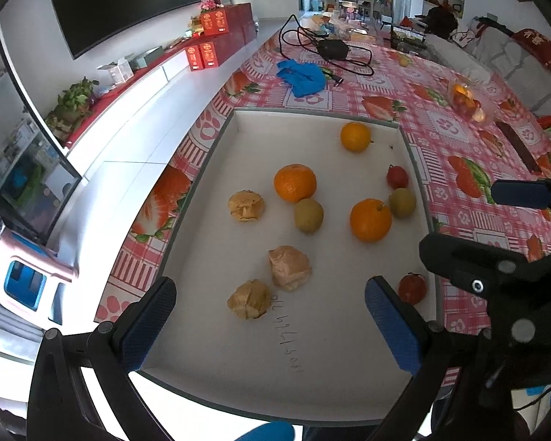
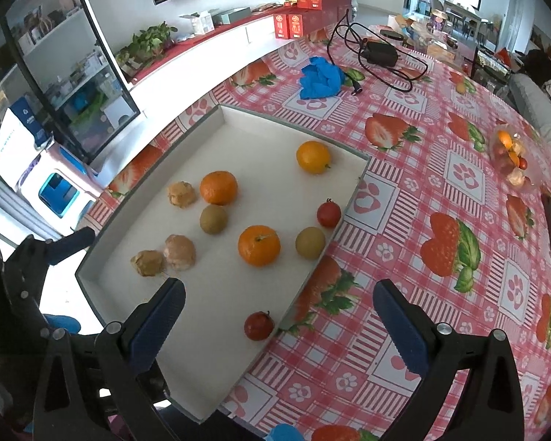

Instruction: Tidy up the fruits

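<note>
Shallow white rectangular tray [image 1: 216, 360] sat on the red-and-white checked strawberry-print tablecloth [image 2: 404, 198], its long axis running away from both cameras toward the far end of the table. Fruit lay loose and unsorted across the tray floor, none touching a gripper. Three papery tan husked fruits [image 1: 289, 267] grouped near the left side; two fuzzy green-brown kiwis [image 1: 308, 215], each just beside an orange. Two deep orange mandarins [image 1: 370, 219] lay mid-tray, the nearer showing its stem scar upward; one paler yellow-orange citrus [image 1: 355, 136] sat alone by the far wall. Two small red tomato-like fruits [image 2: 259, 325] kept to the right edge, the near one with its stalk up. Roundish pieces, so no real long axis to speak of. Left gripper [image 1: 272, 327] hovered over the near end, jaws spread wide, holding nothing. Right gripper [image 2: 279, 321] likewise wide open and empty, hanging over the tray's right rim with the near red fruit between its fingers' line of sight. Judged as a pre-grasp survey: both tools held high and open to pick a first piece. A clear bag of fruit [image 2: 512, 163] lay well apart on the cloth.
</note>
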The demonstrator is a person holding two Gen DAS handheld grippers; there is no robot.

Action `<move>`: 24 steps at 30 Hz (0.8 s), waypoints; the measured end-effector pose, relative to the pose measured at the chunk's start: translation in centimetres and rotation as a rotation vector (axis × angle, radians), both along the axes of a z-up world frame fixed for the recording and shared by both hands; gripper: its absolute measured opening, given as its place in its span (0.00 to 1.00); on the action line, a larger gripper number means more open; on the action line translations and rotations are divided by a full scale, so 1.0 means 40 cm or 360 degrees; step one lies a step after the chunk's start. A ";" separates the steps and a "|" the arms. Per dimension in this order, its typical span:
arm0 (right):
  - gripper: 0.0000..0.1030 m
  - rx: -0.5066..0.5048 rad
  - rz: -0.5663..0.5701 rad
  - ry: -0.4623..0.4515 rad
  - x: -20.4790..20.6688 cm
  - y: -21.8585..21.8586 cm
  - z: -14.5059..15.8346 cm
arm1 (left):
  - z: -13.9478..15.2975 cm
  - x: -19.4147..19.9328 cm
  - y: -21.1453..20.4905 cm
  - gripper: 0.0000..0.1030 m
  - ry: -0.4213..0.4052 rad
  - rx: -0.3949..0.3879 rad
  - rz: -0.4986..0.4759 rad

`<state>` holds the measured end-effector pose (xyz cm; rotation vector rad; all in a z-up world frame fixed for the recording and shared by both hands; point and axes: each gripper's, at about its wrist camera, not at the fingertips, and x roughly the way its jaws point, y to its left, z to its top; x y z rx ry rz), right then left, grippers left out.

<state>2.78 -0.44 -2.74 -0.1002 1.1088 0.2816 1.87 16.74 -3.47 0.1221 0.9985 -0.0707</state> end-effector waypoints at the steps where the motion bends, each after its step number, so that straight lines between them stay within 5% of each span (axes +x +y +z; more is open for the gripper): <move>1: 1.00 0.0000 0.0002 0.0000 0.001 0.000 -0.001 | -0.001 0.000 0.000 1.00 0.0004 0.0000 0.0003; 24: 1.00 -0.0019 0.0037 0.0013 0.010 0.018 -0.017 | -0.016 0.011 -0.009 1.00 0.0044 0.0037 -0.0009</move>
